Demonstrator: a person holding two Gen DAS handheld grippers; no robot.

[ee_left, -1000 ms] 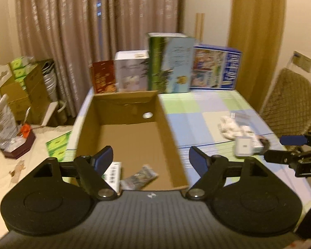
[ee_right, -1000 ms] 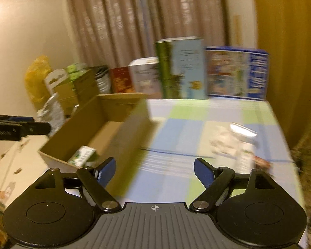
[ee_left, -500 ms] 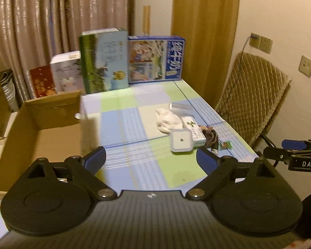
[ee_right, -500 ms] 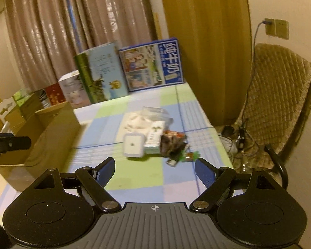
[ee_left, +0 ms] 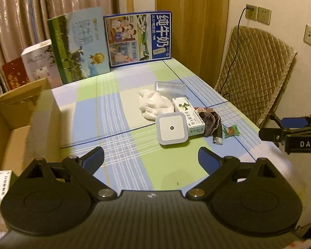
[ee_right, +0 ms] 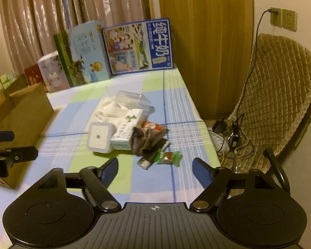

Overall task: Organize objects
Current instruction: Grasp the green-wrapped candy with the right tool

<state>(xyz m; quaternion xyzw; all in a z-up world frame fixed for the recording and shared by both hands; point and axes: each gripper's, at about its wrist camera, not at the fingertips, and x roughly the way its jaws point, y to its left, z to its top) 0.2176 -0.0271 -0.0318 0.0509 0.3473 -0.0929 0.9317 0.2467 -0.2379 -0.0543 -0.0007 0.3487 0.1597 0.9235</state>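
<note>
A small pile lies on the checked tablecloth (ee_left: 122, 112): a white square night light (ee_left: 172, 127), a green-and-white medicine box (ee_left: 188, 112), a white cloth (ee_left: 155, 103), a clear plastic case (ee_left: 169, 87), a dark crumpled pouch (ee_left: 210, 120), a lighter (ee_left: 217, 134) and a green sweet wrapper (ee_left: 231, 130). My left gripper (ee_left: 150, 155) hovers short of the night light, its jaws opening with nothing between them. My right gripper (ee_right: 155, 164) hangs just before the wrapper (ee_right: 168, 157) and lighter (ee_right: 149, 159), its jaws closing on nothing. An open cardboard box (ee_left: 16, 108) stands at the left.
Tall printed cartons (ee_left: 139, 37) stand in a row along the table's far edge. A quilted chair (ee_left: 255, 72) holding cables and a power strip (ee_right: 228, 132) sits off the table's right edge. A small white-green box (ee_left: 0, 186) lies inside the cardboard box.
Both views have swung right, from the cardboard box to the pile, and come lower and closer. The left jaws have widened. The right jaws have narrowed a little.
</note>
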